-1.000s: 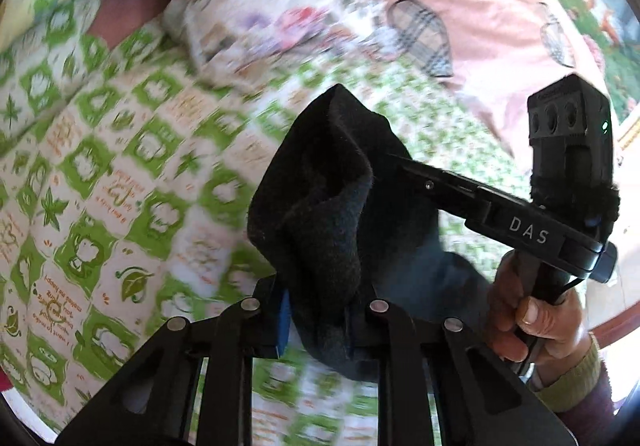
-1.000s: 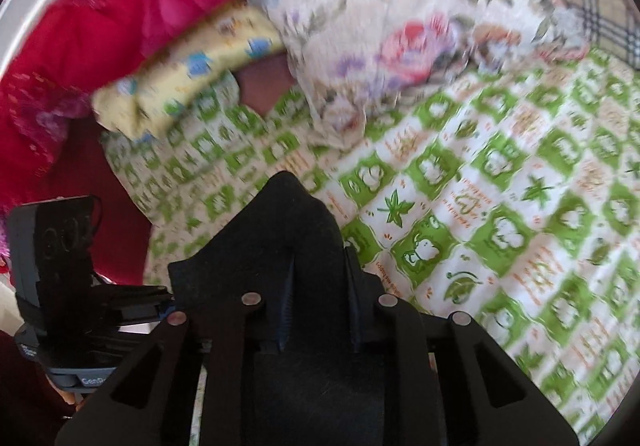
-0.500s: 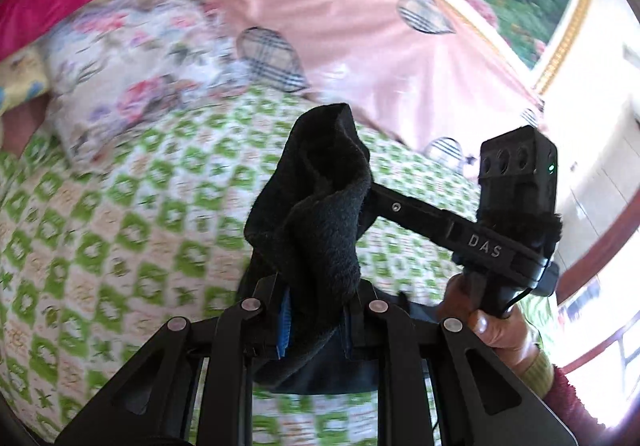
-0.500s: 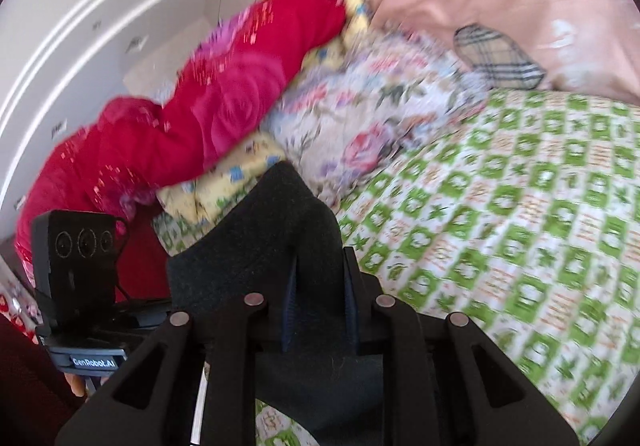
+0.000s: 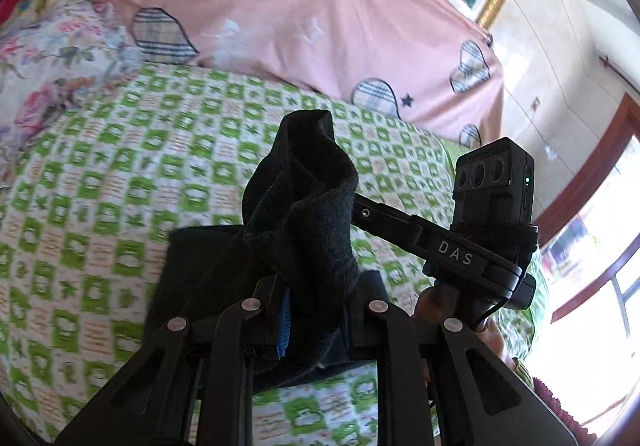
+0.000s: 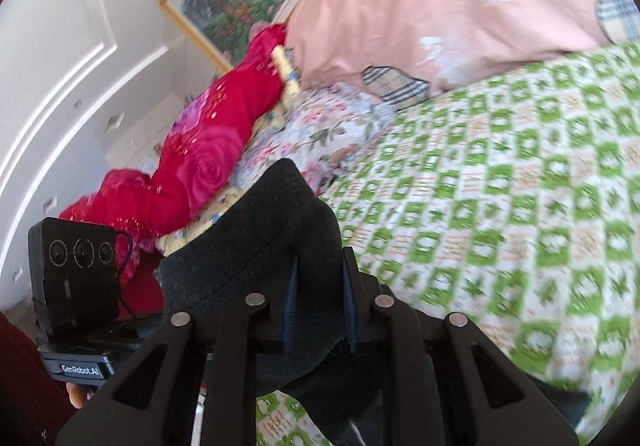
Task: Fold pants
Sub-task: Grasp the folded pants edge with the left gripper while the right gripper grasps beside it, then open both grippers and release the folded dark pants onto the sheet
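Above the green-and-white checked bedspread (image 5: 100, 206), you hold the black fleece pants (image 5: 312, 214) lifted, left gripper (image 5: 316, 310) and right gripper (image 6: 318, 302) each pinching bunched cloth. Mid-fold, probably: next, lower both together and lay the edge flat.

black left gripper (image 5: 314, 310) with silver screws; right gripper (image 5: 472, 258) marked "das".
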{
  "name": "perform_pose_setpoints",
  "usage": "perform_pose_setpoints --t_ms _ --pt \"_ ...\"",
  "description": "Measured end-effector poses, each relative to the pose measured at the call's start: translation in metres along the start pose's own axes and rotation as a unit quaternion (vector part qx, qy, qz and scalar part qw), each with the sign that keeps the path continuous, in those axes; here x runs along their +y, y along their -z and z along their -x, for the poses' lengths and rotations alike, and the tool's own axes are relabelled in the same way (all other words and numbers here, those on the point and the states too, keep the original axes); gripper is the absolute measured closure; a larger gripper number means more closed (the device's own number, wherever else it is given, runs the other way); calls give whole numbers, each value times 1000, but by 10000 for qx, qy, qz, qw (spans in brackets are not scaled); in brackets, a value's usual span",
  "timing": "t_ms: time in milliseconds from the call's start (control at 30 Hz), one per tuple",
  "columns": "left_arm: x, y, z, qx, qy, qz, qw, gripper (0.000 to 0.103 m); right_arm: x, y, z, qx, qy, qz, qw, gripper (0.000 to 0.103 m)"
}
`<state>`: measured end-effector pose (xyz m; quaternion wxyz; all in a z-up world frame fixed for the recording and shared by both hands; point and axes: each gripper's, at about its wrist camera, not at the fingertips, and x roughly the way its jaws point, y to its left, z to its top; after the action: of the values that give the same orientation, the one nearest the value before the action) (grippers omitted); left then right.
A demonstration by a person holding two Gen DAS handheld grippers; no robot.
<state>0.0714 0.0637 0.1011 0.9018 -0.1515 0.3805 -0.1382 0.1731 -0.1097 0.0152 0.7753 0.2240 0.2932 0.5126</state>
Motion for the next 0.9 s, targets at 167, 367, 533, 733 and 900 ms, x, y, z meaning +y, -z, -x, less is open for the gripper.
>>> perform_pose_setpoints --t_ms 167,367,533,733,900 --pt "-17 10 -23 233 72 -134 9996 85 -24 15 22 -111 144 -243 9995 82" --pt "-33 23 -44 364 75 -264 9990 85 -43 27 35 -172 294 -410 9986 82" --pt "-40 30 -57 410 119 -360 9984 85 -55 36 43 -209 388 -561 9974 82" --pt "-45 40 -78 604 274 -468 9967 84 -69 47 57 -178 996 -672 9926 80" --pt "-51 51 -92 785 352 -615 9944 83 -76 56 77 -299 1329 -847 9871 80"
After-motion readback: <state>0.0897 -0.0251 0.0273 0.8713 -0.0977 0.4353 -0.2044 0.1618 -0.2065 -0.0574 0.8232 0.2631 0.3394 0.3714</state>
